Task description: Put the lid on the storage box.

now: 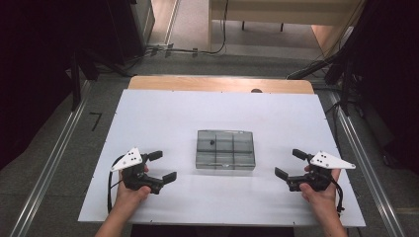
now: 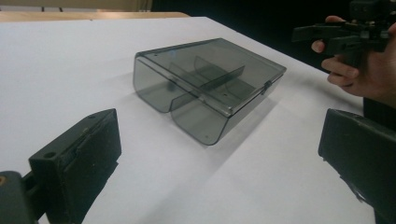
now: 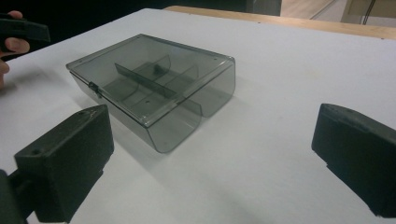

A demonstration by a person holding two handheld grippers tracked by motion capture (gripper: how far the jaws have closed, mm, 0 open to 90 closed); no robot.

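step: box (image 1: 226, 149) closed, centre frame, untouched | left gripper (image 1: 162, 166) lower left, jaws apart, empty | right gripper (image 1: 290, 163) lower right, jaws apart, empty | next: close in, likely on front latch (image 3: 94, 87)

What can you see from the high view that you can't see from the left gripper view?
High view: both forearms, the floor rails, cables, and a small dark thing inside the box. Left gripper view: the left hand-held gripper seen close up with its black jaws wide apart, and the little latch on the box's front. Both: the smoky clear box with its lid shut, the white table, and the right hand-held gripper, open and holding nothing.
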